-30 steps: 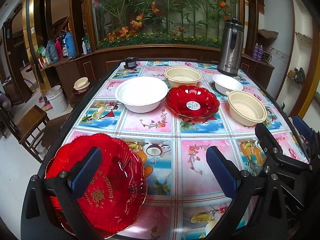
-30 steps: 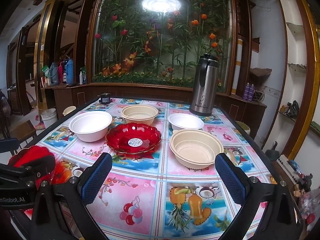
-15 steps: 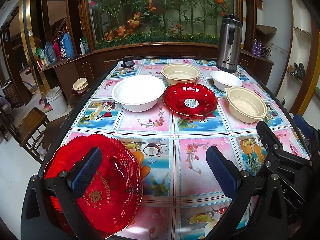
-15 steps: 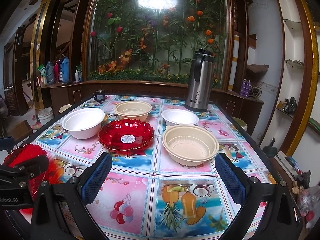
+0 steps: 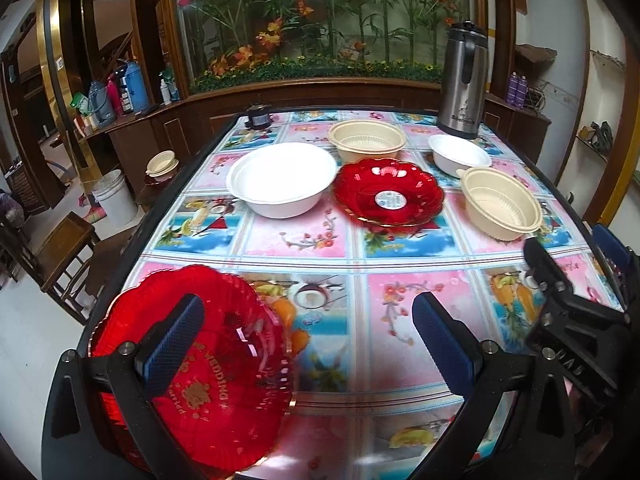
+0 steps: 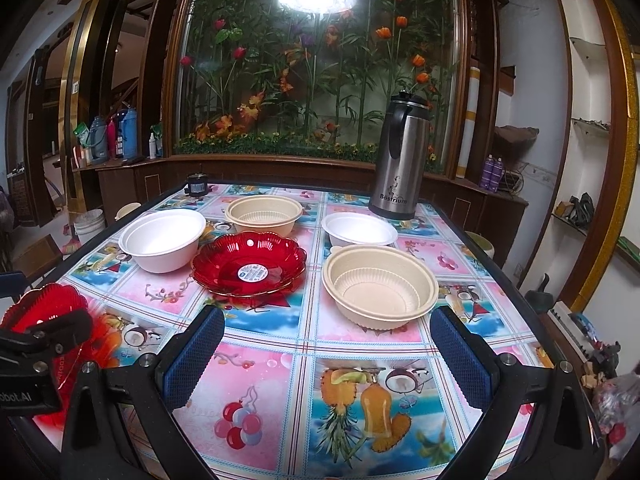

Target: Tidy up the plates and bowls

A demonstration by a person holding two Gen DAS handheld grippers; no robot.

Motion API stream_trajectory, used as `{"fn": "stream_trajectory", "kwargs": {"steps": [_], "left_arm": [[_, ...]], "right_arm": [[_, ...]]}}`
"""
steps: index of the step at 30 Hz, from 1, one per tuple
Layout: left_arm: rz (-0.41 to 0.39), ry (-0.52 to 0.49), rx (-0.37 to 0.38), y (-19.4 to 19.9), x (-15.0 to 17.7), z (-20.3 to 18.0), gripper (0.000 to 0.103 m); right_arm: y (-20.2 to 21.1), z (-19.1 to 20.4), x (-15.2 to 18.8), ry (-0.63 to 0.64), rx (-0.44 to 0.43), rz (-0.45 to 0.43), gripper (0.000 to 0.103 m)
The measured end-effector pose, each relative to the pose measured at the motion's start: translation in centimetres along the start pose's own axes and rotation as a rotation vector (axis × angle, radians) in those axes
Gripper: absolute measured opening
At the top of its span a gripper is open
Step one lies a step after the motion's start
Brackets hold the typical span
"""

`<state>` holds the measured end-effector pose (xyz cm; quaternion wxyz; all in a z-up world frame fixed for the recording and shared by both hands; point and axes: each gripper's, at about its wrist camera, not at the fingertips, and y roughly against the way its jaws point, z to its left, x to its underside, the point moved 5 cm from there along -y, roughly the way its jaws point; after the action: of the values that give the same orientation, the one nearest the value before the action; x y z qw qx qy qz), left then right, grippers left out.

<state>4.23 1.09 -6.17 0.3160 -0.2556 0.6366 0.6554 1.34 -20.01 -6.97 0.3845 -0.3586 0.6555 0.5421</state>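
Red plates [image 5: 388, 196], white and beige bowls [image 5: 282, 178], fruit-patterned pink-blue tablecloth [image 5: 360, 300].

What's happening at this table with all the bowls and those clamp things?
A person is tidying dishes with two hand-held grippers. Both the left gripper and right gripper are open and hold nothing. A red plate lies at the near corner under the left gripper. Further back sit a second red plate, two white bowls and two beige bowls, none stacked.
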Motion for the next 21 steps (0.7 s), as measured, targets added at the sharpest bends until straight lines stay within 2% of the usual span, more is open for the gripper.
{"fn": "stream_trajectory", "kwargs": {"steps": [5, 10, 17, 21], "left_arm": [[0.022, 0.037, -0.042, -0.1, 0.5, 3.5, 0.103], [0.006, 0.088, -0.106, 1.6, 1.1, 8.2, 0.103], [-0.041, 0.171, -0.263, 3.6, 1.8, 15.3, 0.103], [-0.026, 0.209, -0.345, 3.3, 2.6, 18.4, 0.103]], "right_arm": [[-0.6, -0.4, 0.4, -0.002, 0.014, 0.022, 0.103], [-0.9, -0.7, 0.8, -0.019, 0.001, 0.045, 0.103], [-0.8, 0.0, 1.0, -0.026, -0.055, 0.064, 0.103], [-0.4, 0.4, 0.9, -0.040, -0.101, 0.068, 0.103]]}}
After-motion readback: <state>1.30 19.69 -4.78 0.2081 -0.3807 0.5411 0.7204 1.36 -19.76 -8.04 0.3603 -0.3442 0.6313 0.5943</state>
